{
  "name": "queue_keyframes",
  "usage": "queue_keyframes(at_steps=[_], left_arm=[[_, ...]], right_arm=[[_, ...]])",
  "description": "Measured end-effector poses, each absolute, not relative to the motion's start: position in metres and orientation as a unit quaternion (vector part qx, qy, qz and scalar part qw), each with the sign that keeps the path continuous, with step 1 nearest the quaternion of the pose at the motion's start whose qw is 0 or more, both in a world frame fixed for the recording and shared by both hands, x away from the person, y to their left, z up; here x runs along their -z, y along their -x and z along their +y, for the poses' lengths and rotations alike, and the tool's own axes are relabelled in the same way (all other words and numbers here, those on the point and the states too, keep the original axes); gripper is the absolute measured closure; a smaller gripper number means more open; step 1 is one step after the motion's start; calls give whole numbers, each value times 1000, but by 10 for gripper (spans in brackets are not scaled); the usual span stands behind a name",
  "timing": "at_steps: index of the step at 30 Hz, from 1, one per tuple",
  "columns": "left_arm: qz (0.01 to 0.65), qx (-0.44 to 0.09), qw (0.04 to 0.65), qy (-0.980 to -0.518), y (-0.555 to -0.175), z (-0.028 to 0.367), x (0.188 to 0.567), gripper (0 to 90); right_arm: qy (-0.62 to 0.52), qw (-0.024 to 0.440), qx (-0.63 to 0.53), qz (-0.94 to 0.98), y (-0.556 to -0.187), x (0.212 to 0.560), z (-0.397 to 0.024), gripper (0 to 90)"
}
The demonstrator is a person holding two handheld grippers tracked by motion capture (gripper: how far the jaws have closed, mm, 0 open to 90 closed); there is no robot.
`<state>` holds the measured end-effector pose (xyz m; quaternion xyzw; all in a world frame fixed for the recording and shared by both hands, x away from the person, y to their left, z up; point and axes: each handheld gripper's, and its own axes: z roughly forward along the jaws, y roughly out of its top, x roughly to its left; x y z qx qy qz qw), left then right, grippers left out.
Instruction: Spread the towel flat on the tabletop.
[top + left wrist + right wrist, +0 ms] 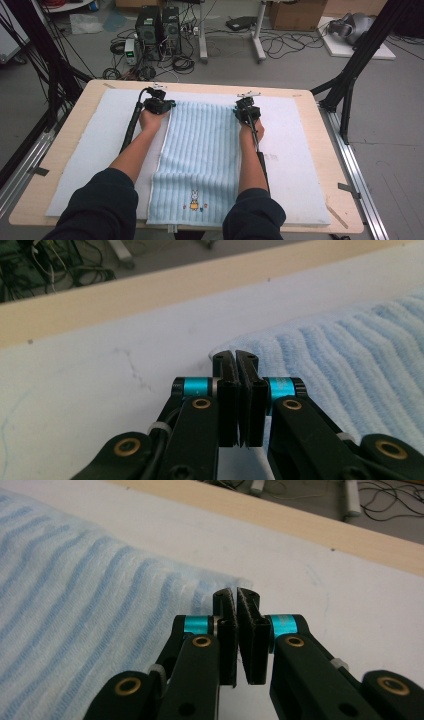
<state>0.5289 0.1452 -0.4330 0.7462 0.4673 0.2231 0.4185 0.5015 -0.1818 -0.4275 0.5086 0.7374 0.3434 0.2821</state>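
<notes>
Ribbed blue terry towel [200, 150], far corners clamped in both hand-held grippers [161, 105] [247, 111].

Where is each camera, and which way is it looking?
High view: above the person's side, looking forward and down at the table; forearms, left gripper and right gripper show.
Left gripper view: rides the left gripper, looking along its shut jaws at a towel corner.
Right gripper view: rides the right gripper, shut jaws at the other far corner.
All share the towel.
</notes>
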Motion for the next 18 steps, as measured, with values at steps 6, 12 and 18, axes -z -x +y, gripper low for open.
queue_keyframes(at_steps=[6, 12, 18], left_arm=[[482, -192, 405, -753, -519, 154, 439, 562], [488, -157, 421, -749, -502, 169, 432, 507], [464, -138, 431, -761, -471, 170, 435, 486]], right_arm=[[-518, 254, -366, 731, -497, 426, -185, 658], [-492, 227, -390, 745, -477, 418, -194, 613], [-468, 172, -429, 754, -455, 414, -203, 502]])
